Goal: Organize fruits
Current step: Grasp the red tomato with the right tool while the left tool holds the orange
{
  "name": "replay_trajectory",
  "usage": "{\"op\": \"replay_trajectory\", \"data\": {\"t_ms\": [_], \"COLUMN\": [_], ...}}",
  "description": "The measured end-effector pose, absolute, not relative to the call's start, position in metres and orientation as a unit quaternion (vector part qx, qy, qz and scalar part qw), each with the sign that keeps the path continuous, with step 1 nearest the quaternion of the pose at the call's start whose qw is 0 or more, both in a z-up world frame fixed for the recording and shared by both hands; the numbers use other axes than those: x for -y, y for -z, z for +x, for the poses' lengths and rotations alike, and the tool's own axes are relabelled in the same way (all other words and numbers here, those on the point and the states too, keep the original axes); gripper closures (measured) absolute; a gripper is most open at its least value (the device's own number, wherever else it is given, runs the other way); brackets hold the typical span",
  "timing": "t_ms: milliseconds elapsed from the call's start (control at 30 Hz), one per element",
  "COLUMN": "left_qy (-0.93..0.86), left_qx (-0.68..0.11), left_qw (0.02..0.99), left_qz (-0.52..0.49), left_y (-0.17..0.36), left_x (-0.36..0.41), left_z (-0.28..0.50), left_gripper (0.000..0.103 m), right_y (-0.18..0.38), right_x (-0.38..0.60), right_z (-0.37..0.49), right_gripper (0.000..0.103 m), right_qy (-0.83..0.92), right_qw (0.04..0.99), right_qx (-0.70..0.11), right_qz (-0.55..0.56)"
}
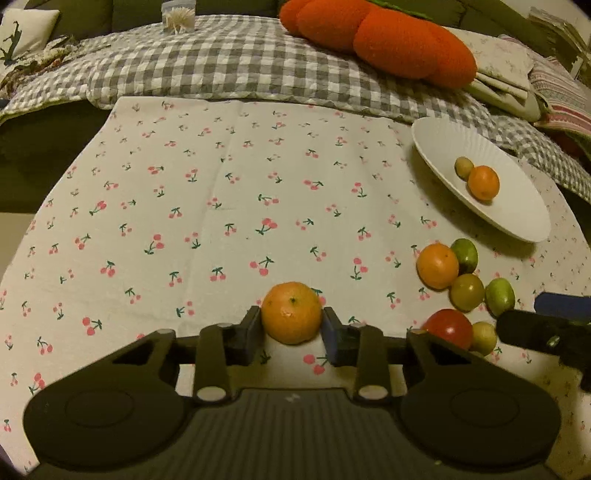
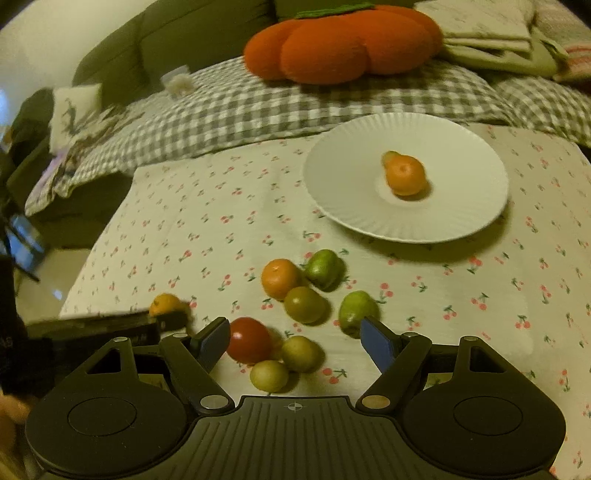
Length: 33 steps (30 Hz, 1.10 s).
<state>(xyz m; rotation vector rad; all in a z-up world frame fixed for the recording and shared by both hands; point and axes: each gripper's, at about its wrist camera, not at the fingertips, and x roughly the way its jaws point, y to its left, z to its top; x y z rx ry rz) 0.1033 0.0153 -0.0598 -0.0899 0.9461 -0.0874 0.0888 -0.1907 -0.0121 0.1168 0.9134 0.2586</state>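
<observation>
My left gripper (image 1: pixel 291 325) is shut on a mandarin (image 1: pixel 291 312) resting on the cherry-print cloth; it also shows at the left of the right wrist view (image 2: pixel 166 304). My right gripper (image 2: pixel 295 341) is open above a cluster of loose fruit: a red tomato (image 2: pixel 249 339), a mandarin (image 2: pixel 280 278) and several green fruits (image 2: pixel 304 304). The same cluster lies right of my left gripper (image 1: pixel 437 266). A white plate (image 2: pixel 351 206) further back holds a mandarin (image 2: pixel 404 175) and a small green fruit (image 2: pixel 389 157); it shows in the left wrist view too (image 1: pixel 517 218).
A grey checked blanket (image 1: pixel 221 70) with an orange pumpkin cushion (image 1: pixel 388 37) lies beyond the table's far edge. Folded cloths (image 2: pixel 491 33) sit at the back right. The cherry-print cloth (image 1: pixel 184 206) covers the table.
</observation>
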Motion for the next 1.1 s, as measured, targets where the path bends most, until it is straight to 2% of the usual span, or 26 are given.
{"op": "replay_trajectory", "data": {"t_ms": [367,600,667,700,733,767,833,900,1033,1100], "left_qy": [0.021,0.01,0.009,0.008,0.008,0.008,0.008,0.009,0.009,0.008], "left_qx": [-0.448,-0.445,-0.445,-0.445,-0.444,-0.443,-0.44,-0.44,-0.438,-0.438], "left_qw": [0.893,0.895,0.895,0.895,0.895,0.896,0.897,0.898,0.898,0.899], "left_qz": [-0.038,-0.034,-0.035,-0.036,-0.036,-0.035,-0.03,-0.029,-0.031,-0.029], "left_y": [0.046,0.045,0.045,0.044,0.044,0.044,0.043,0.043,0.043,0.043], "left_x": [-0.022,-0.028,-0.029,-0.029,-0.03,-0.03,-0.029,-0.029,-0.028,-0.027], "left_z": [0.098,0.098,0.098,0.098,0.098,0.098,0.098,0.098,0.098,0.098], "left_gripper": [0.071,0.071,0.071,0.071,0.071,0.071,0.071,0.071,0.071,0.071], "right_y": [0.022,0.034,0.039,0.041,0.042,0.043,0.045,0.043,0.038,0.038], "right_x": [0.153,0.128,0.126,0.125,0.123,0.122,0.123,0.123,0.126,0.127], "right_z": [0.086,0.089,0.092,0.093,0.093,0.094,0.096,0.095,0.097,0.097], "right_gripper": [0.025,0.031,0.043,0.046,0.054,0.069,0.077,0.078,0.09,0.091], "right_qy": [-0.158,-0.163,-0.163,-0.163,-0.163,-0.162,-0.168,-0.167,-0.169,-0.17], "right_qw": [0.9,0.904,0.903,0.903,0.904,0.903,0.901,0.902,0.904,0.904], "right_qx": [-0.405,-0.384,-0.386,-0.384,-0.381,-0.382,-0.388,-0.386,-0.381,-0.382], "right_qz": [-0.031,-0.094,-0.096,-0.099,-0.105,-0.111,-0.1,-0.101,-0.093,-0.092]}}
